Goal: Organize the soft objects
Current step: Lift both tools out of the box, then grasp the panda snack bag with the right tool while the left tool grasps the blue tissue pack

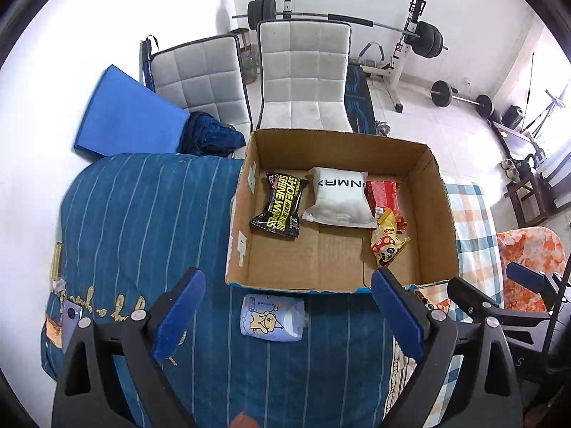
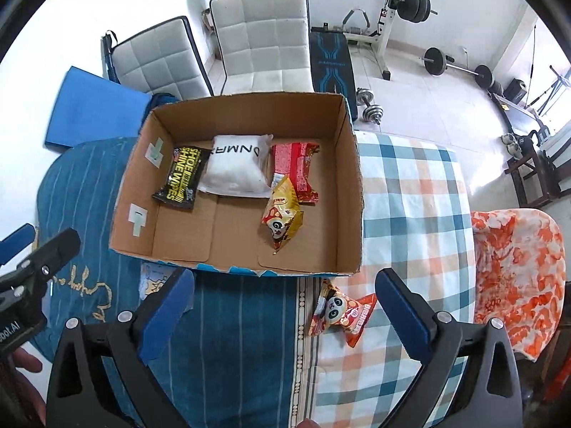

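Only the left view shows the blue tissue pack (image 1: 273, 317); only the right shows the panda snack (image 2: 340, 312). Both the left gripper (image 1: 285, 315) and right gripper (image 2: 285, 315) gape wide before the cardboard box (image 2: 351, 192).

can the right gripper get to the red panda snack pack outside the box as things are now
Probably yes: the right gripper is open, and the red panda snack pack lies uncovered between its fingers, outside the cardboard box.

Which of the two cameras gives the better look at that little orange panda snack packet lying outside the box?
The right wrist view. There the orange panda packet lies whole on the checked cloth, just in front of the cardboard box, between the open right gripper fingers. In the left wrist view only a sliver peeks out behind a blue finger pad.
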Motion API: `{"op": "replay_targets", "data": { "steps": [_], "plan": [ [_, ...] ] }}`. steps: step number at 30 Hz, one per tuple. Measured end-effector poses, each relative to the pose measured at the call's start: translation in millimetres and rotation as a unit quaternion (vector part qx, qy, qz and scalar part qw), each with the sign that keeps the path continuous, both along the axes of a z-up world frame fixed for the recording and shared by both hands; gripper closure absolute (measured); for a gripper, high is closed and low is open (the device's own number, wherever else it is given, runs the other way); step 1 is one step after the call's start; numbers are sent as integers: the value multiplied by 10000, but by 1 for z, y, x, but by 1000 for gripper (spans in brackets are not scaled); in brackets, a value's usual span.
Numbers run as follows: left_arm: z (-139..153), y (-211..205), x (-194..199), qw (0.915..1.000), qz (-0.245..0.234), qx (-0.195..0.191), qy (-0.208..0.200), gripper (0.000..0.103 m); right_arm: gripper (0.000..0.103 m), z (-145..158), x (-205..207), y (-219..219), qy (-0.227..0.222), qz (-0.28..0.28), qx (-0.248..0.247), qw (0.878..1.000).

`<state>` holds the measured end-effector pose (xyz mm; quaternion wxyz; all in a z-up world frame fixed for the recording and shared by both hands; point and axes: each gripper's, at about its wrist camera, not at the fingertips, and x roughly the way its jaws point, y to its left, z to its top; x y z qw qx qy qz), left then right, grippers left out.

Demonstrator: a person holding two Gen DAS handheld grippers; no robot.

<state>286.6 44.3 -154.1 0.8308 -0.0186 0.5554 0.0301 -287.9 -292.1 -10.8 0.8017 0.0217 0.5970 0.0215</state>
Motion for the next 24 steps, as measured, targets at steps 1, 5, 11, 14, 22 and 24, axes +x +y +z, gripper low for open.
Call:
{"op": "replay_targets", "data": {
  "steps": [1,5,11,14,22,24],
  "plan": [
    [1,0,-2,10000,1,15,-23,7,0,2,-2,0,-19,-2,31,10000],
    [6,3,-10,9999,42,86,-99,7,0,3,-9,-9,-10,-74,134,9999],
    [-22,27,-27,9991,303,134,278,7,0,-36,-20,-53,472,-475,86,9977],
    [-52,38,-32,9967,474,78,652,7,0,-69,-27,-79,833,-746,17,9937],
    [-149,47,-40,9770,1108,-438,1768,9,0,-149,-43,-123,1554,-1420,349,9770],
    [-180,53,-42,9605,1490,-1002,2126,9,0,-159,-44,-125,1580,-1527,428,9746]
  ]
}}
